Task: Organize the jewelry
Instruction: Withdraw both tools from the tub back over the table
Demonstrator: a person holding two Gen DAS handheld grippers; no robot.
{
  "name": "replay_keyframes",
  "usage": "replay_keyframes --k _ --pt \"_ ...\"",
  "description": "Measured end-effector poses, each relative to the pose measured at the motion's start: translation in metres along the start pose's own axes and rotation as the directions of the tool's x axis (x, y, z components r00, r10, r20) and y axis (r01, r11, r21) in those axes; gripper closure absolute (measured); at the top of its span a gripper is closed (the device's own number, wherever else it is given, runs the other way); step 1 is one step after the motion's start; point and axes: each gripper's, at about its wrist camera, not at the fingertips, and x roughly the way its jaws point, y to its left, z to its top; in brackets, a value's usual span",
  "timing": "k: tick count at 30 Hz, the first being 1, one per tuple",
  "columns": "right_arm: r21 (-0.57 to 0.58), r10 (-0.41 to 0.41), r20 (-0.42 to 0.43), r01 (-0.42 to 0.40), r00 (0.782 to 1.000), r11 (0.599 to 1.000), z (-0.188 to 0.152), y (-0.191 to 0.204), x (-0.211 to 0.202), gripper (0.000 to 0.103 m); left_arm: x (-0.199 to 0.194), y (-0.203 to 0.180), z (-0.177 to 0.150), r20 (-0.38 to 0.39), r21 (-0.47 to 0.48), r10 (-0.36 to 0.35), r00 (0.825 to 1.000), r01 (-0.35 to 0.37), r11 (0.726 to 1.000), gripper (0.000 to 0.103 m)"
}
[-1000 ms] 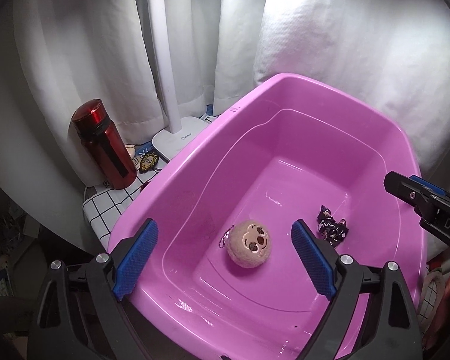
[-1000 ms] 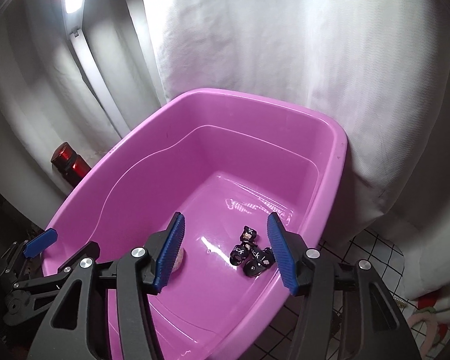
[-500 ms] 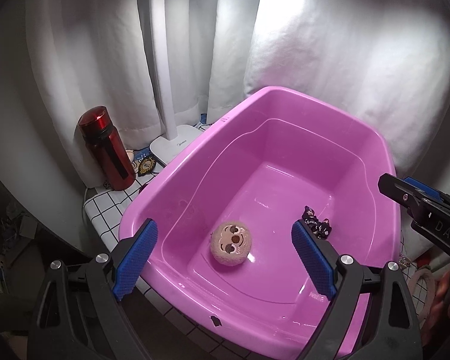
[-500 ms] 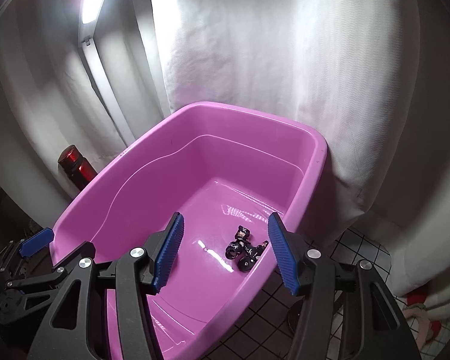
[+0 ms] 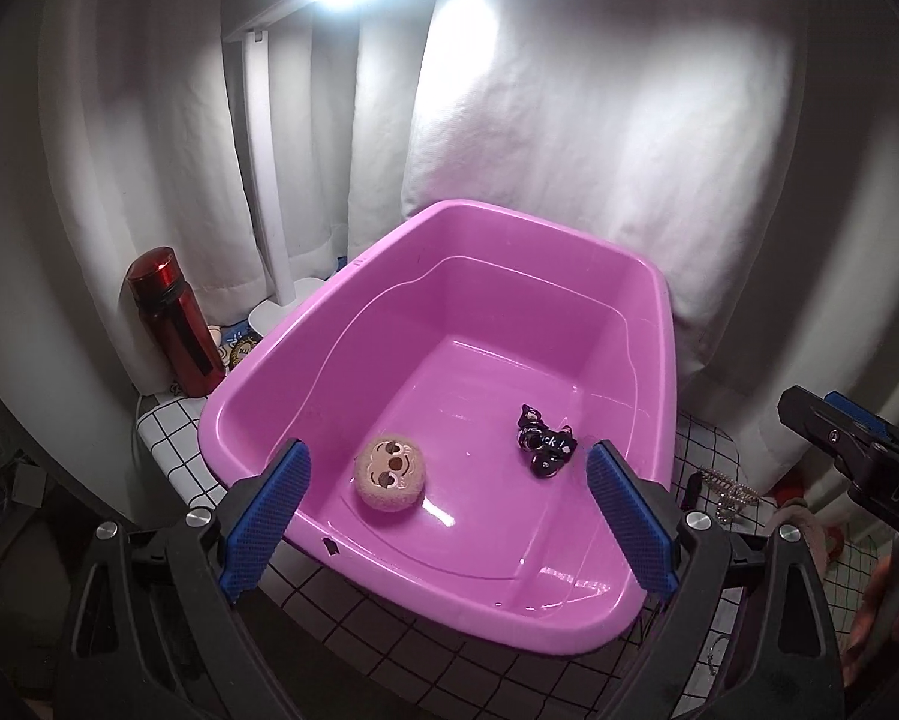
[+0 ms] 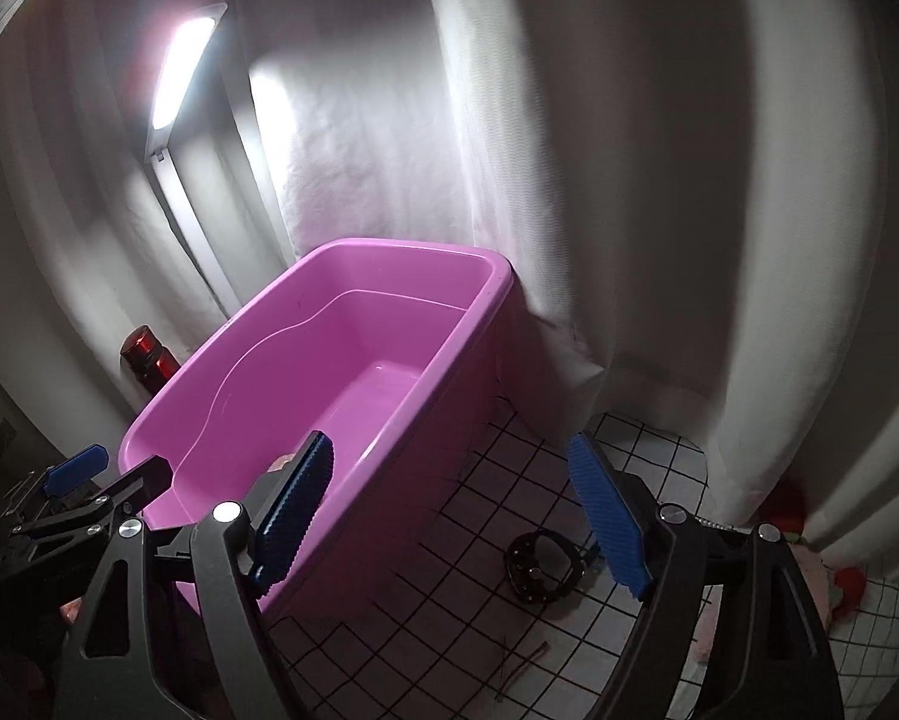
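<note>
Lying inside the pink tub (image 5: 629,312) are a round plush charm (image 5: 391,472) and a black charm (image 5: 543,447). Left hand-held gripper (image 5: 446,516) stands apart, empty. Right hand-held gripper (image 6: 449,516) is opening over the tabletop (image 6: 629,456), nothing between.

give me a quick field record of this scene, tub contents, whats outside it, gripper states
tub: pink plastic tub on a grid-patterned cloth
inside tub: round plush face charm; dark glossy charm cluster
outside tub, right: black ring-shaped piece; beaded chain
outside tub, left: red bottle; white lamp
left gripper: open, fingers empty
right gripper: jaws opening, nothing between them
</note>
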Motion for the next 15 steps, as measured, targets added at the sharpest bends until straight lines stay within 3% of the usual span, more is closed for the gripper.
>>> replay_keyframes --k 9,15 --pt "0.185 -0.112 -0.02 0.113 0.994 0.976 -0.068 -0.091 -0.064 0.022 -0.019 -0.066 -0.028 -0.017 0.111 -0.177 0.984 0.178 0.978 0.01" --pt "0.273 -0.178 -0.066 0.19 0.982 0.943 -0.118 -0.135 -0.092 0.02 -0.013 -0.109 -0.056 -0.099 0.177 -0.254 0.962 0.268 0.947 0.009"
